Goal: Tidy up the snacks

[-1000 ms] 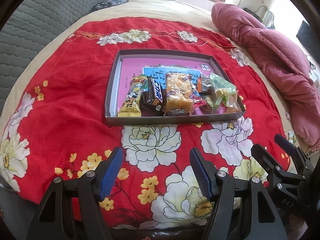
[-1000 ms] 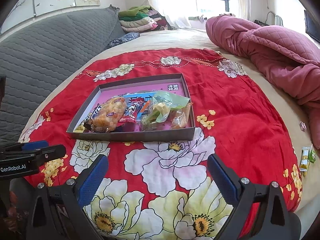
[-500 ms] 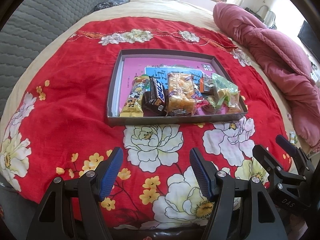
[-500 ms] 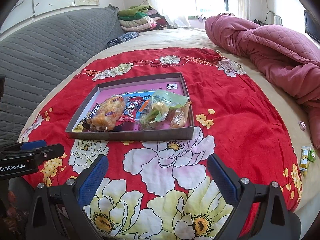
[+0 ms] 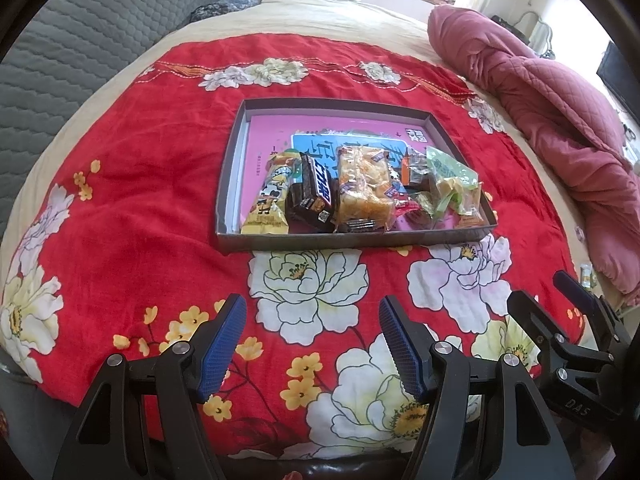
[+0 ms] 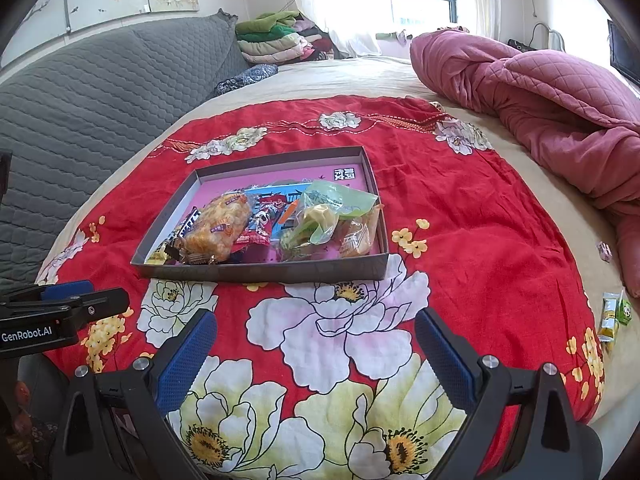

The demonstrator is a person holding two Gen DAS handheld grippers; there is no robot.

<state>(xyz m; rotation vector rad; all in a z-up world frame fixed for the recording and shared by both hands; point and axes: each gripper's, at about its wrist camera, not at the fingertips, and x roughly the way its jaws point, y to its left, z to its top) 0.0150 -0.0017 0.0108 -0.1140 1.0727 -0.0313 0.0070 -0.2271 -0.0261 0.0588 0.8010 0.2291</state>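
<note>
You are working over a bed [image 6: 360, 76] laid with a red floral blanket [image 6: 460, 216], a pink quilt [image 6: 560, 104] bunched at about two o'clock and a grey quilted cover [image 6: 100, 92] at ten o'clock. At the middle of the blanket sits a shallow grey box [image 5: 352, 240] with a pink printed floor, and nearly all the snacks are already inside it, packed along its near wall.

In the left wrist view they run left to right: a yellow cow-print wafer pack [image 5: 270, 196], a dark chocolate bar [image 5: 314, 194], a clear bag of golden rice crackers [image 5: 362, 188], some small red-wrapped sweets [image 5: 408, 210] and a green-tinted bag of candies [image 5: 452, 184] at the right end. The far half of the box floor is bare.

What looks left — two small green-and-yellow packets [image 6: 614, 316] lying on the bed sheet off the blanket's edge, at about four o'clock in the right wrist view, well apart from the box. I judge the task nearly done, with those strays to bring in.

Your left gripper [image 5: 312, 336] hovers spread and empty over the near flowers — your right gripper [image 6: 316, 356] likewise, fingers wide apart, holding nothing. The right one is nearer the strays.
</note>
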